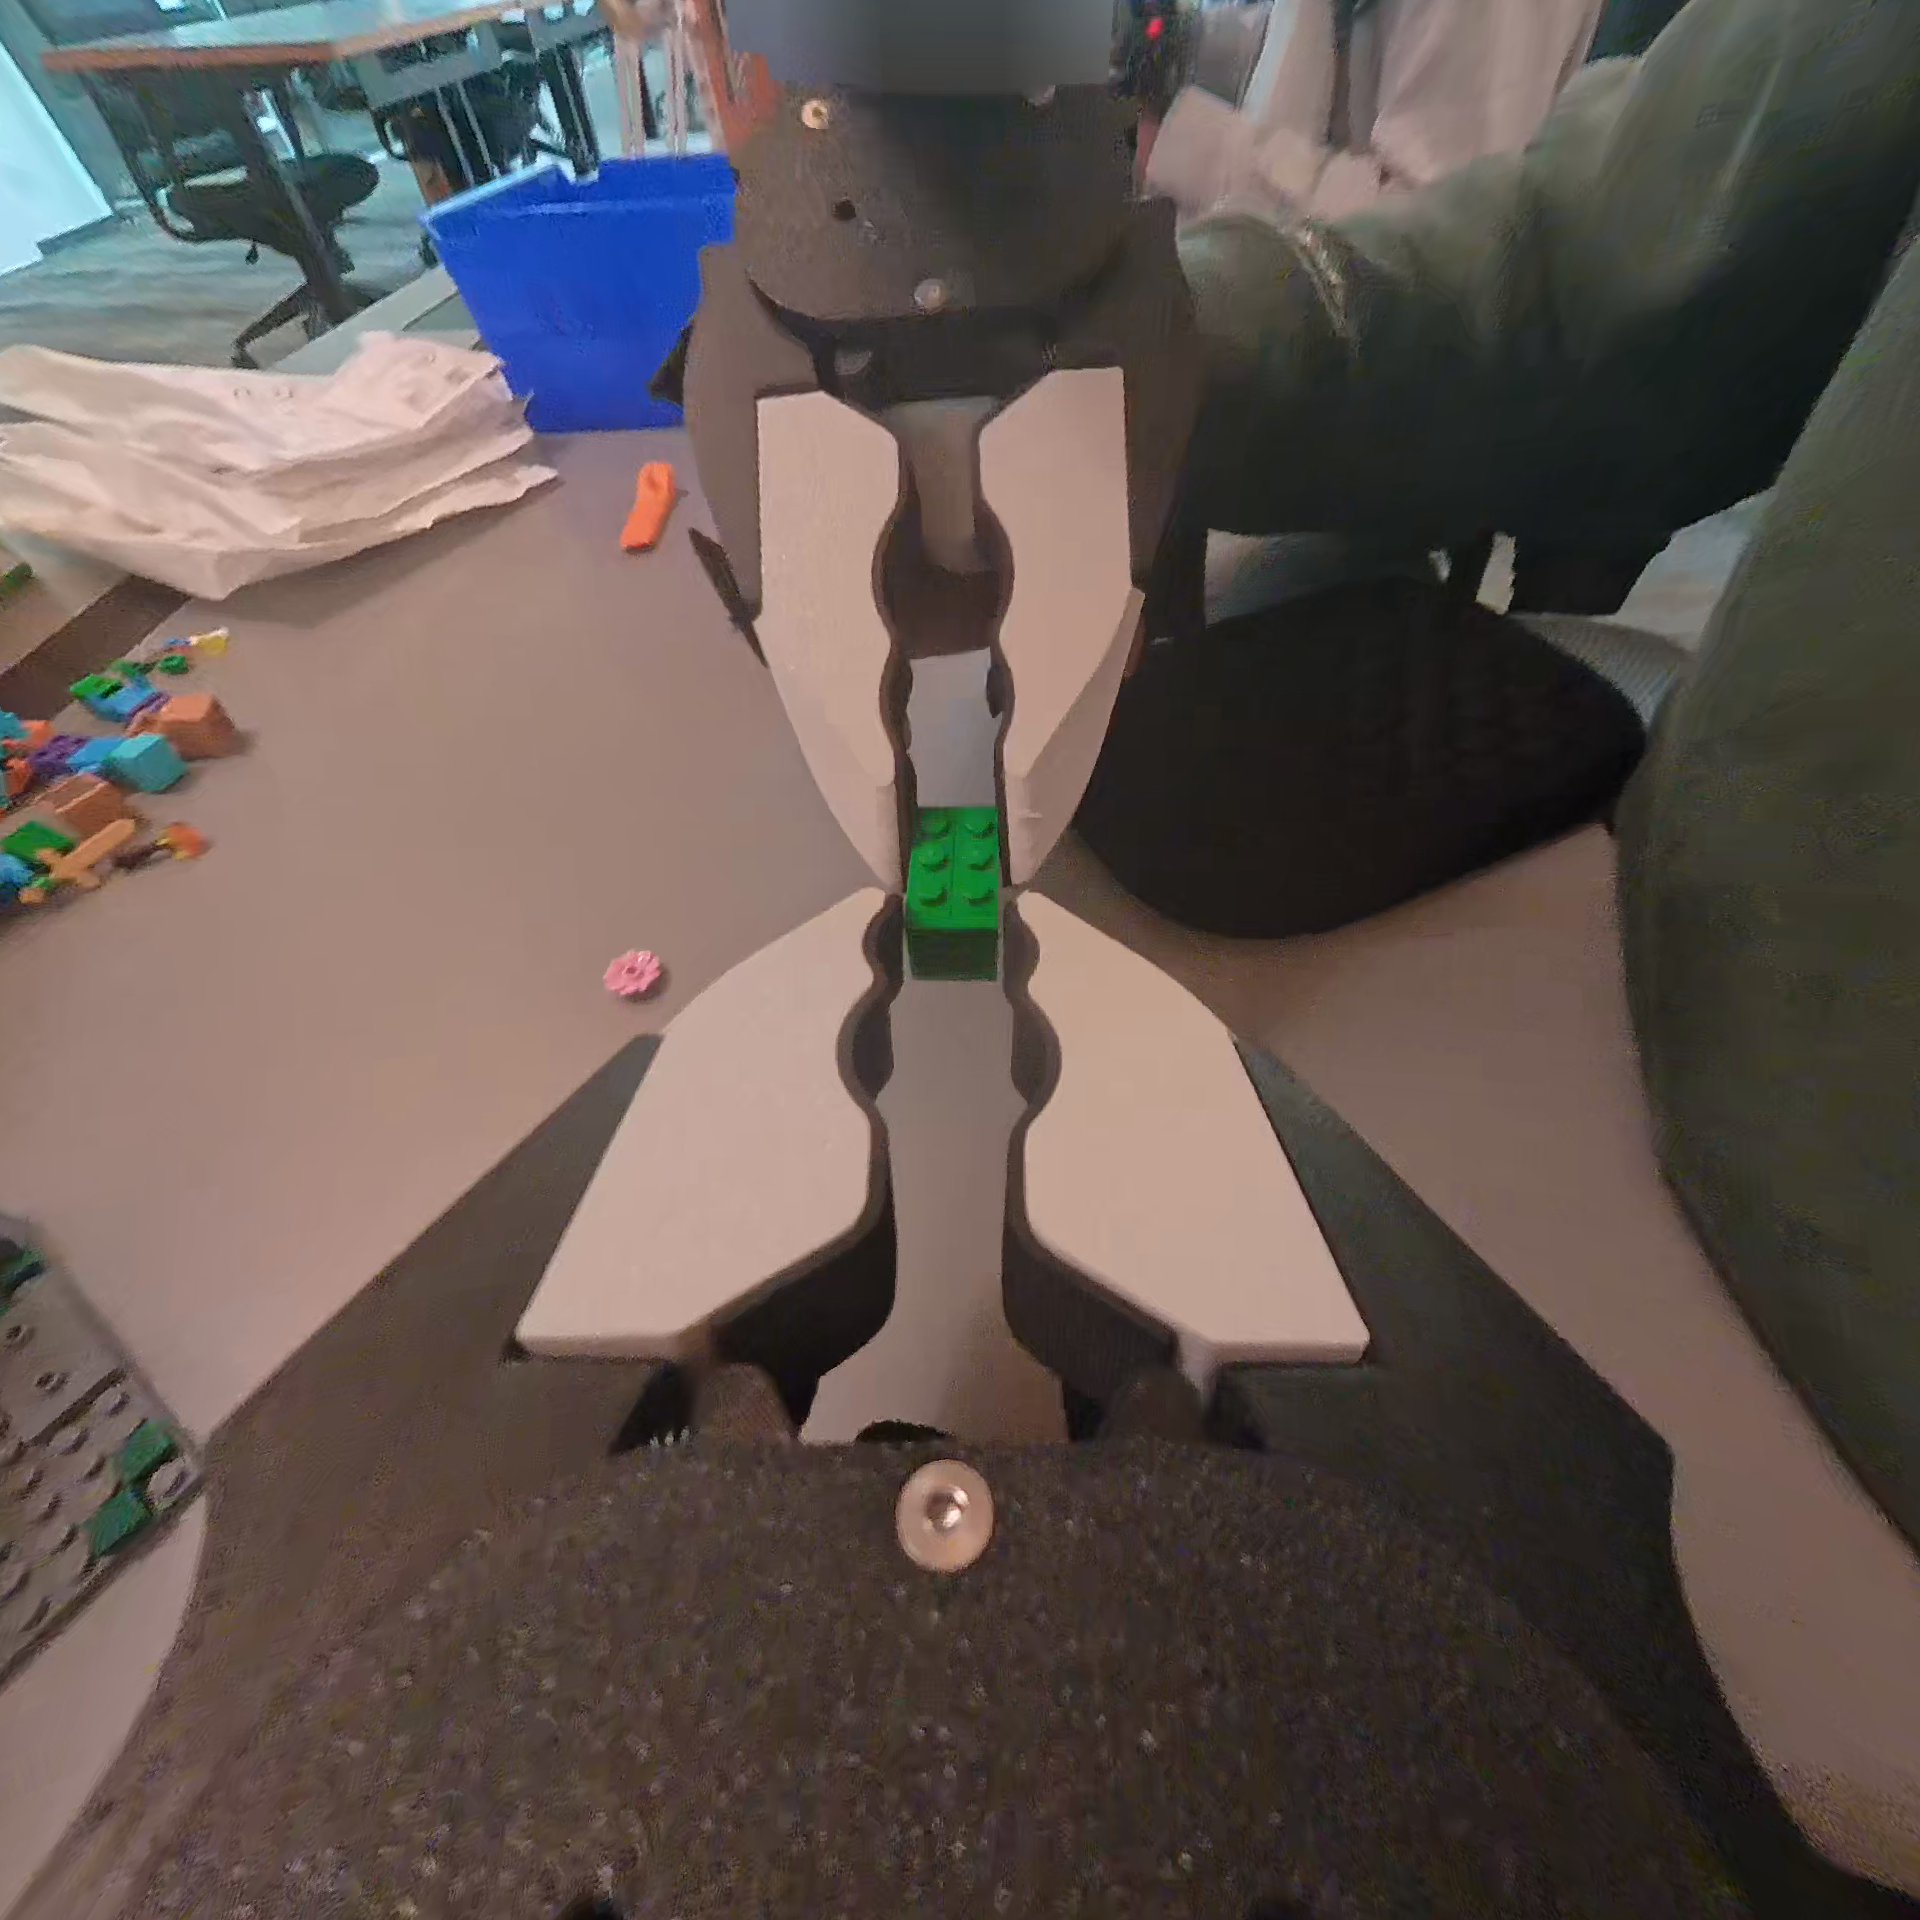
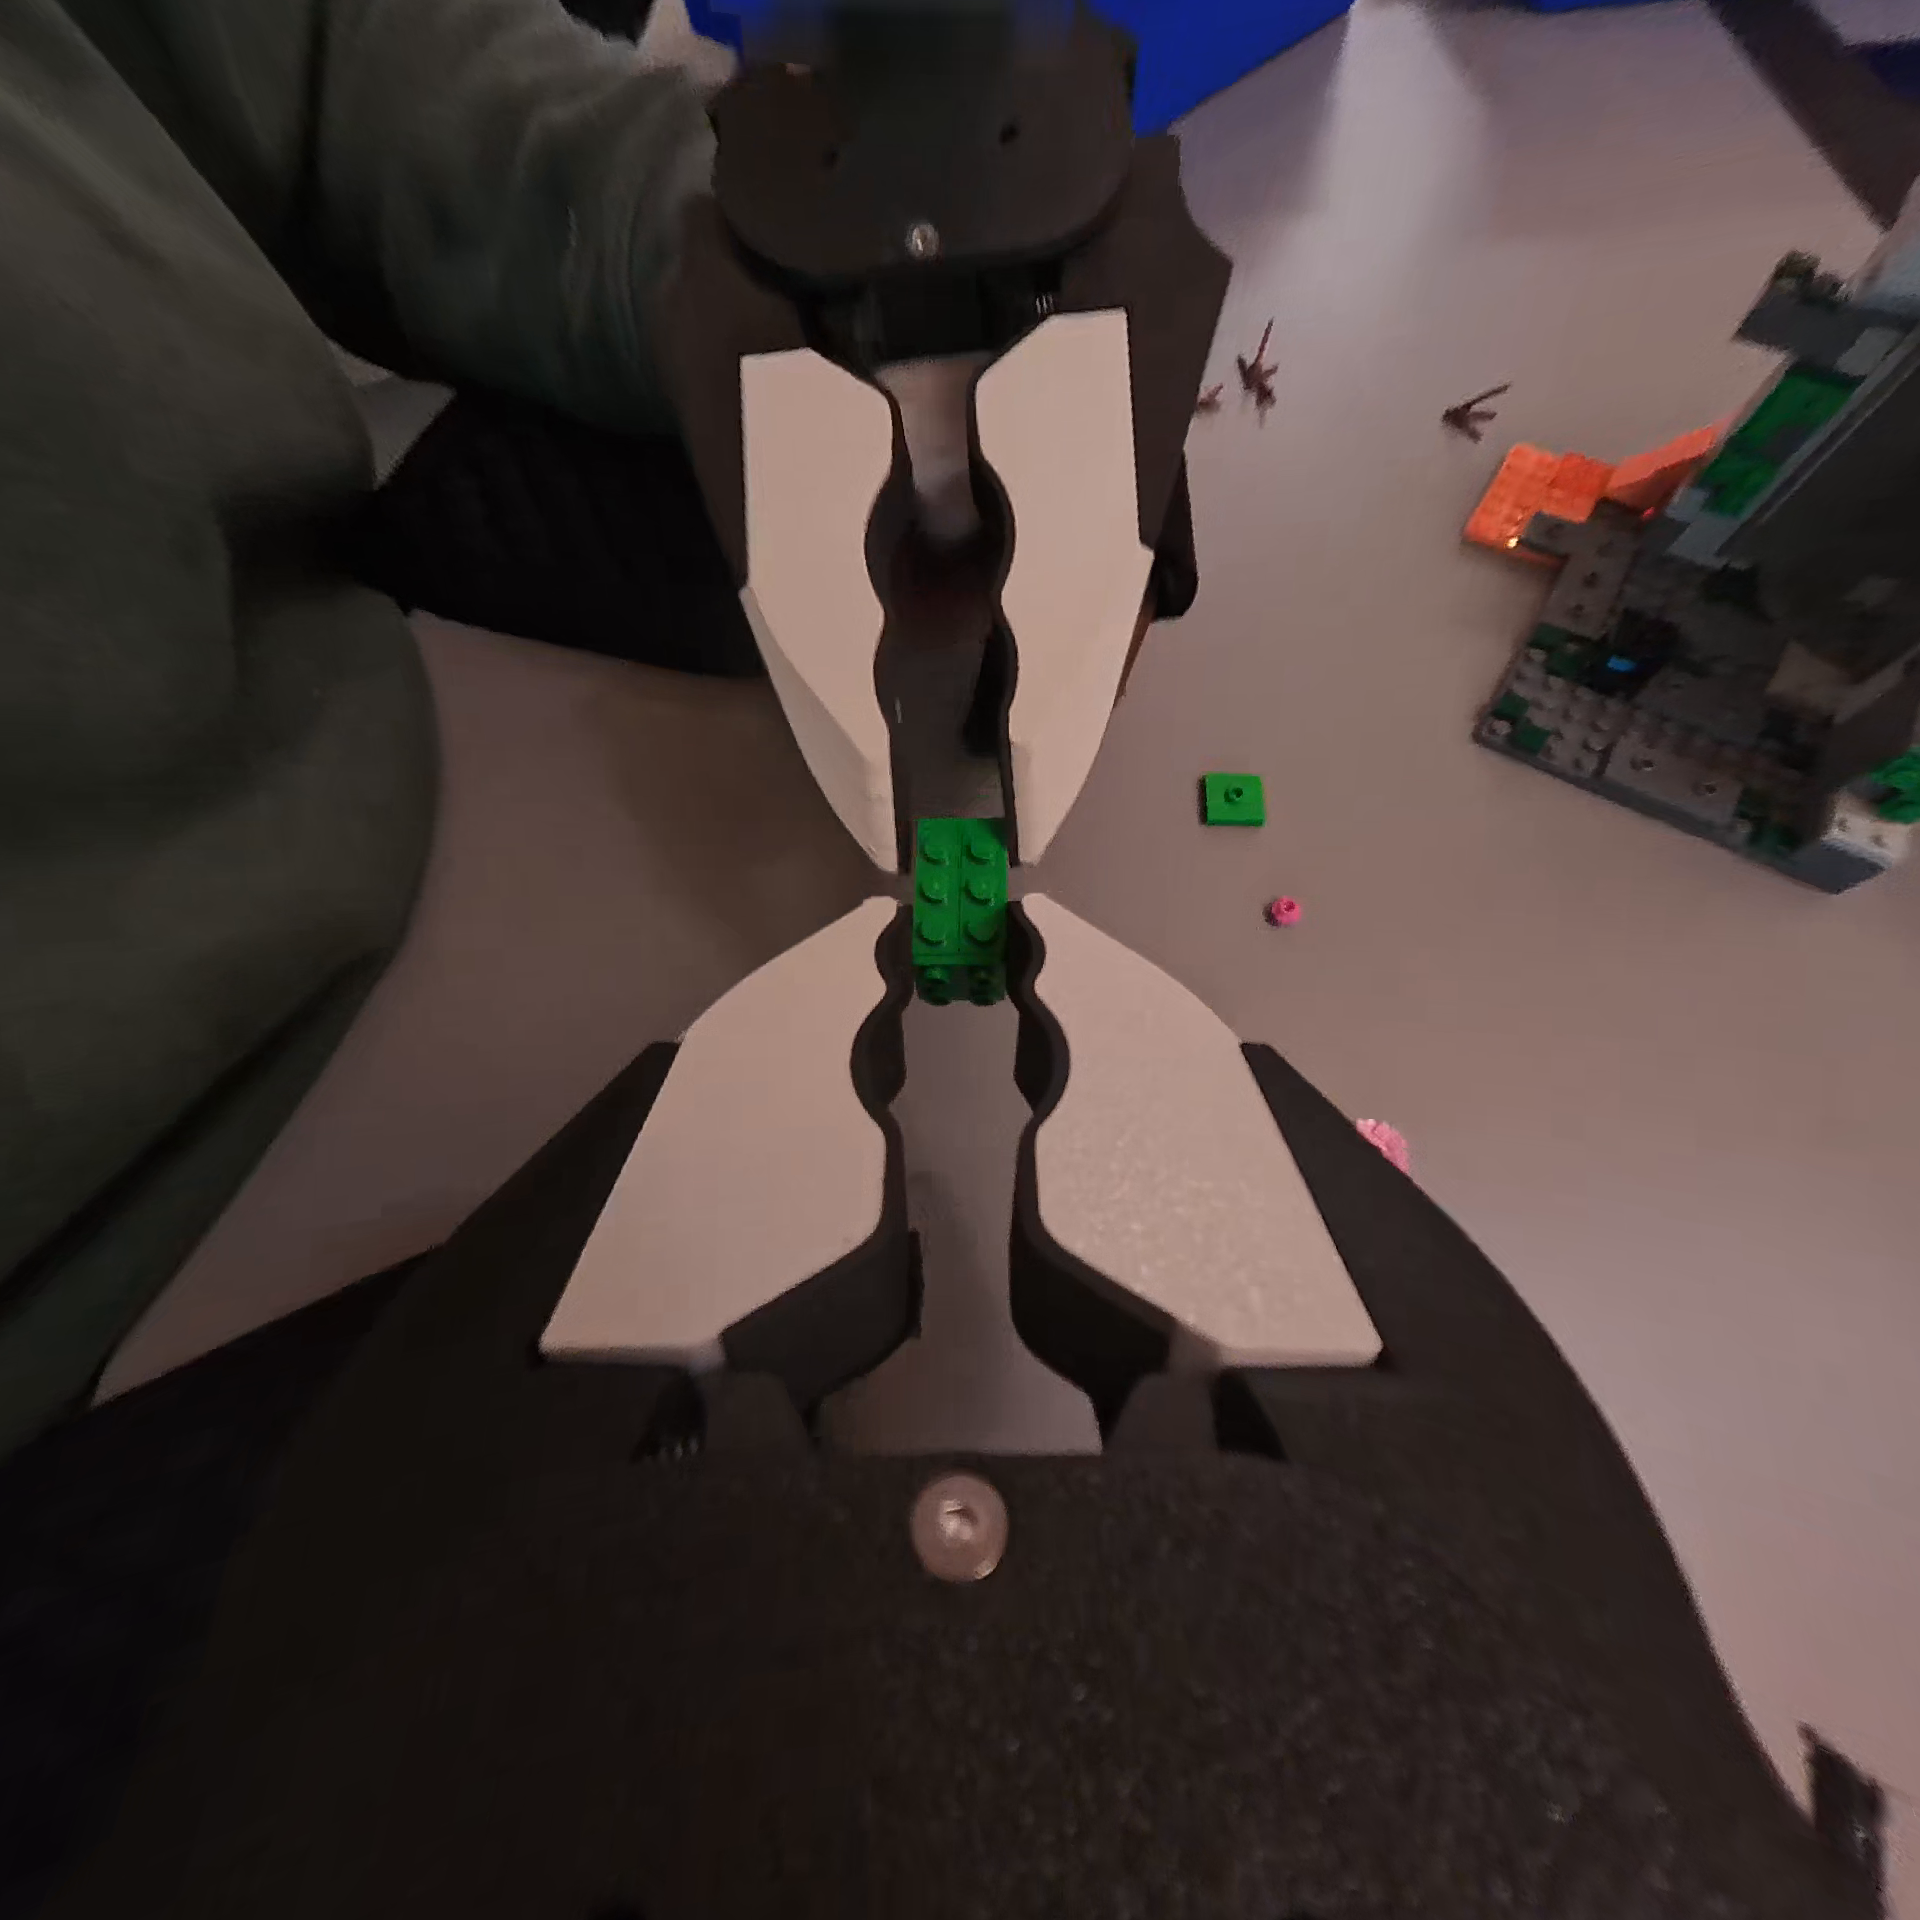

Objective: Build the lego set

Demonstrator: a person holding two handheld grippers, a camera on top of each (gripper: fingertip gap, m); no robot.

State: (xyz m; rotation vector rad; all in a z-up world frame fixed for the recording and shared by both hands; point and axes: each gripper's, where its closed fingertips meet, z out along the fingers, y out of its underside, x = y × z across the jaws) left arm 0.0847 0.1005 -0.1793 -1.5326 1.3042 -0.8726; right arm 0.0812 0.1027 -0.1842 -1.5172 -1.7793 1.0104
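A green brick stack [image 1: 954,894], bright green on top and darker below, hangs above the grey table. My two grippers meet tip to tip on it. In the left wrist view my left gripper [image 1: 951,920] is shut on its near end, and the right gripper [image 1: 954,847] comes from the far side, shut on its far end. The right wrist view shows the same: my right gripper [image 2: 961,925] grips the near end of the green stack [image 2: 961,904], and the left gripper [image 2: 961,847] grips the far end. Dark studs show on the stack's near end there.
A partly built grey-and-green model [image 2: 1704,665] with an orange part [image 2: 1548,488] stands right. Near it lie a green plate [image 2: 1233,800] and a pink piece [image 2: 1285,911]. Loose bricks [image 1: 94,769], a pink flower [image 1: 634,974], white bags [image 1: 249,457], a blue bin [image 1: 592,281] and a person's green sleeve [image 1: 1558,312] surround the grippers. Both grippers' tips are close together, under 4 cm apart. My right gripper's tips are some 10 cm from the pink piece [image 2: 1285,911].
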